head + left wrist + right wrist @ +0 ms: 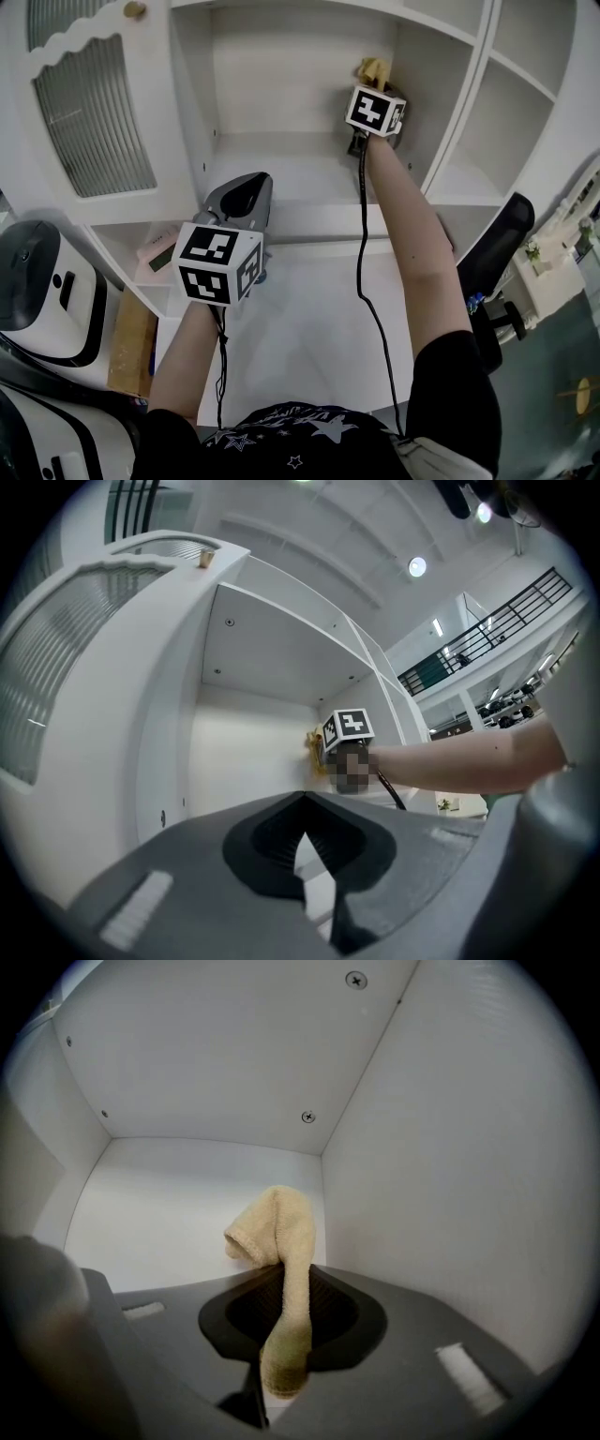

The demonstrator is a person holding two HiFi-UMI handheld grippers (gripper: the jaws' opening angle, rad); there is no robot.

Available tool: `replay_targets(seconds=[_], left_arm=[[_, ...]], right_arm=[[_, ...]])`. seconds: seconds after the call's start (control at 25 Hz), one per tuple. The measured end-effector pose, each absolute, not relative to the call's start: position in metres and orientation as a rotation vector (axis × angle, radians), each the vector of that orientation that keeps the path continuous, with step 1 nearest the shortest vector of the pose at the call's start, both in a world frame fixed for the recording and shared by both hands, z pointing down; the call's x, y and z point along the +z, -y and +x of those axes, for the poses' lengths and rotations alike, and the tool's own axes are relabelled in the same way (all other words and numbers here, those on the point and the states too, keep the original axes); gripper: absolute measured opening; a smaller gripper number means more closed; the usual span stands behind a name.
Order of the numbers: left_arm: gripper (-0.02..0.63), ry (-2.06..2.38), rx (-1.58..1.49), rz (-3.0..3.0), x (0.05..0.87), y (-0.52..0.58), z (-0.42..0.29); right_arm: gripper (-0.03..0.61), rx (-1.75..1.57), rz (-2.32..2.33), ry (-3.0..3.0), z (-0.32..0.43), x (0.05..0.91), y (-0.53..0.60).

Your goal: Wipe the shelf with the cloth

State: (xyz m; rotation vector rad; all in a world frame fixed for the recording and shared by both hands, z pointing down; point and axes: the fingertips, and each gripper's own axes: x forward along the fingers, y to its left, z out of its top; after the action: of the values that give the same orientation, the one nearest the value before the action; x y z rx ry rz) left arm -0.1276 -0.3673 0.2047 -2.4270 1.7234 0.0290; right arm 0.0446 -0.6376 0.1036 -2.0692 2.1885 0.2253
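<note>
Right gripper view: clamped on the cloth (272, 1222) with the right hand-held gripper (277, 1283), deep in the shelf's (159, 1204) back right corner, cloth's long axis standing up past the tips, bare shelf spreading leftward; left hand-held gripper (302, 829) closed, empty, out before the shelf, farther off.

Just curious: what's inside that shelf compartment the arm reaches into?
Only the right gripper, shut on a yellow cloth, near its back right corner. The shelf floor under the gripper is hidden.
</note>
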Motion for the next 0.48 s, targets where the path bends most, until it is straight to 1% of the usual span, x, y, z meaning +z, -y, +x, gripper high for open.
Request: replay_targets(seconds=[0.48], left_arm=[[0.002,-1.752,0.058,-2.408,0.202,0.355,-0.141]], right_arm=[[0.078,0.180,-2.085,-2.199,0.045,0.108,0.619]])
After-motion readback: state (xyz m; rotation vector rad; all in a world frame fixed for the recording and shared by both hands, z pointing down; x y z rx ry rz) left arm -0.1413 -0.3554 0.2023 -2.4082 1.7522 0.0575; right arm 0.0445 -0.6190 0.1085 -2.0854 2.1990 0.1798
